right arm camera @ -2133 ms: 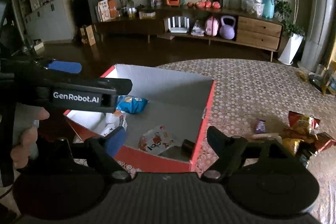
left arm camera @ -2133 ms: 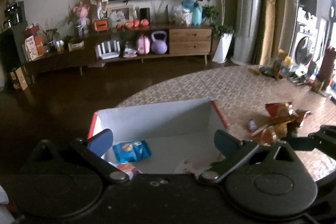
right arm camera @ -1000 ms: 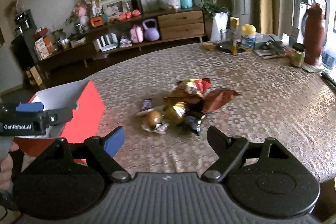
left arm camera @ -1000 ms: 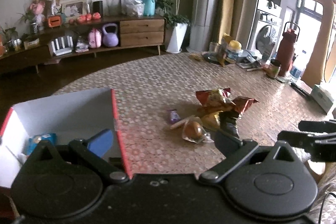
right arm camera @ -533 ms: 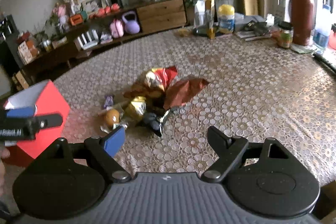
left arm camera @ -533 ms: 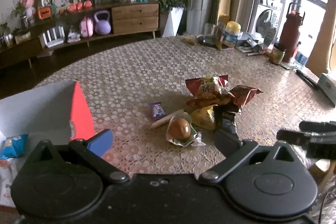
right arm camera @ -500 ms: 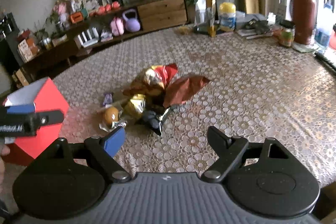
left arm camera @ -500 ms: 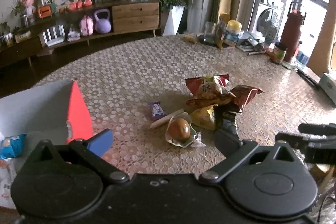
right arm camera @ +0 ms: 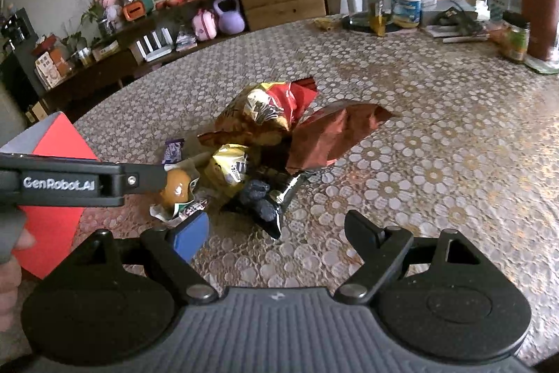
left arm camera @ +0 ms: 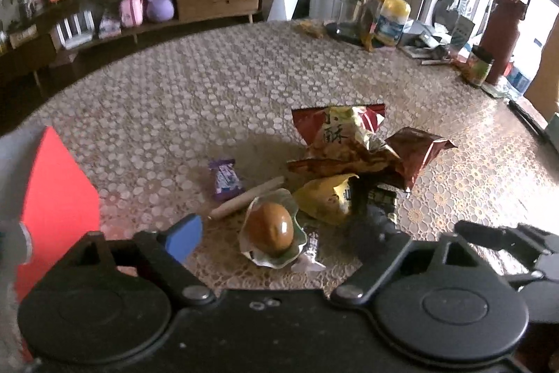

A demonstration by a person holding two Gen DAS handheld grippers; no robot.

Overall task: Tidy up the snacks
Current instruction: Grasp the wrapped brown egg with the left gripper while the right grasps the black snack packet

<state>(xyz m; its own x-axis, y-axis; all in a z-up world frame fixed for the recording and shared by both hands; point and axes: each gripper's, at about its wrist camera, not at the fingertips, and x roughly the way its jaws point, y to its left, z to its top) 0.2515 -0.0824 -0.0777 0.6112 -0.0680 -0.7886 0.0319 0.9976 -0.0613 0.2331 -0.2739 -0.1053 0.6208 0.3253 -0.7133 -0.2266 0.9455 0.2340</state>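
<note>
Both tools were spread apart, holding nothing. The left tool (left arm camera: 283, 233) hovered over the wrapped egg (left arm camera: 270, 228); the right tool (right arm camera: 276, 229) faced the dark packet (right arm camera: 260, 198) on the surface (right arm camera: 436, 145).

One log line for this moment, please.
phase: reaching | left tool: open over packaged egg | right tool: open, empty | snack pile: on table | red box: left

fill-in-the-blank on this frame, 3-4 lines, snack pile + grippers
1. The left hand-held gripper is ____, its jaws either side of the packaged egg.
2. The small candy wrapper beside the pale stick is ____ in colour.
3. The box left of the pile has a ____ outer wall.
4. The right hand-held gripper holds ____.

Missing words: open; purple; red; nothing
</note>
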